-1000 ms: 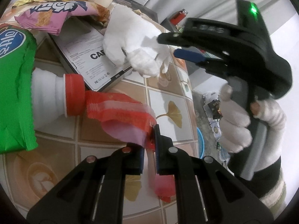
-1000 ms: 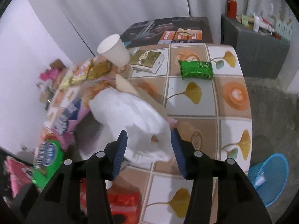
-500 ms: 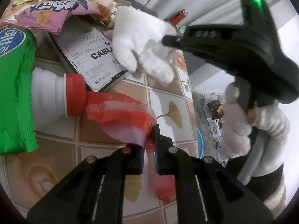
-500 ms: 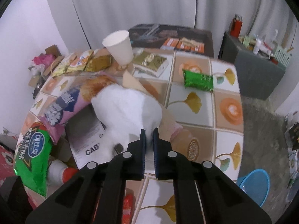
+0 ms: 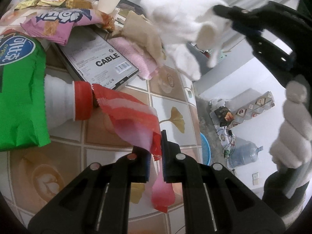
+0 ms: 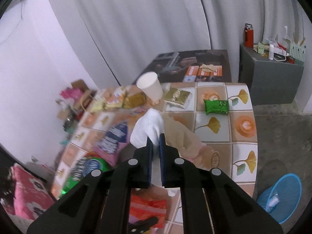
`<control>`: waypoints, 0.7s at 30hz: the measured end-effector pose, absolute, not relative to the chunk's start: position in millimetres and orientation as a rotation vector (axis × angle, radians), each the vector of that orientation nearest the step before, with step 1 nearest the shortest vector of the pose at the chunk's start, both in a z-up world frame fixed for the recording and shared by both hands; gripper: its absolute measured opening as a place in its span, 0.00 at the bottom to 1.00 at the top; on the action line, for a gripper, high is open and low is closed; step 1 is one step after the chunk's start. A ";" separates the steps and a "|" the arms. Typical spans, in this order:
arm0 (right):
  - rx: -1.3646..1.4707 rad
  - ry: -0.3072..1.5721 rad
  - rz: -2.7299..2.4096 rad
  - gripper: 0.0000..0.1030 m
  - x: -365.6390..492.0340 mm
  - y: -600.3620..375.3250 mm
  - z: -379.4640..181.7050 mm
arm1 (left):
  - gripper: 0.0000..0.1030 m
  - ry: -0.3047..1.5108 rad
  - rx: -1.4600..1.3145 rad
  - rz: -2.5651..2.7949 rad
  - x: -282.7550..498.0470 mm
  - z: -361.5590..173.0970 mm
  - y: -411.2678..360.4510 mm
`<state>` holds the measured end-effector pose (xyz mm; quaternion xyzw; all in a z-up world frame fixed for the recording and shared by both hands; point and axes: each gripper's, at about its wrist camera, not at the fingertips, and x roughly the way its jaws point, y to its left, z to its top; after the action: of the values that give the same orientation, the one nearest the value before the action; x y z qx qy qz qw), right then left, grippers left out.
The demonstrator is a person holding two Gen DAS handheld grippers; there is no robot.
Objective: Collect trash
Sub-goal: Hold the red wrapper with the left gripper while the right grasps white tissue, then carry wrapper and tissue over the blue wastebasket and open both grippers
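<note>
My left gripper (image 5: pixel 156 136) is shut on a red and pink wrapper (image 5: pixel 132 117) that lies on the tiled table (image 5: pixel 171 105) beside a white bottle with a red cap (image 5: pixel 81 101). My right gripper (image 6: pixel 155 138) is shut on a crumpled white tissue (image 6: pixel 148 128) and holds it in the air above the table; the tissue also shows in the left wrist view (image 5: pixel 179 25), high at the upper right. A blue trash basket (image 6: pixel 278 197) stands on the floor beside the table, at the lower right.
The table holds a green bag (image 5: pixel 19 89), a pink snack bag (image 5: pixel 58 25), a grey cable box (image 5: pixel 97 58), brown paper (image 5: pixel 140 31), a pink cloth (image 5: pixel 134 56), a white paper cup (image 6: pixel 150 87), a gold packet (image 6: pixel 176 96) and a green packet (image 6: pixel 216 106). A grey cabinet (image 6: pixel 273 81) stands behind.
My right gripper shut on the white tissue and lifted it off the table, uncovering brown paper and a pink cloth. My left gripper stayed shut on the red wrapper.
</note>
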<state>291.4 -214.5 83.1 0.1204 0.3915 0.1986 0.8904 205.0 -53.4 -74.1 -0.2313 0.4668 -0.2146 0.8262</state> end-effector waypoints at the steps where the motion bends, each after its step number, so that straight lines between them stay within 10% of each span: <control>1: 0.259 0.804 0.414 0.07 287.8 -217.0 87.2 | 0.07 0.986 -0.491 -0.458 205.2 -72.5 -52.1; 21: 0.373 0.715 0.109 0.07 175.0 -335.0 102.1 | 0.07 0.912 -0.447 -0.544 184.7 -36.0 -61.3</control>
<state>175.0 -335.0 102.1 0.1812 0.3477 0.0531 0.9184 184.7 -61.3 -36.0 -0.2115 0.4313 -0.2574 0.8385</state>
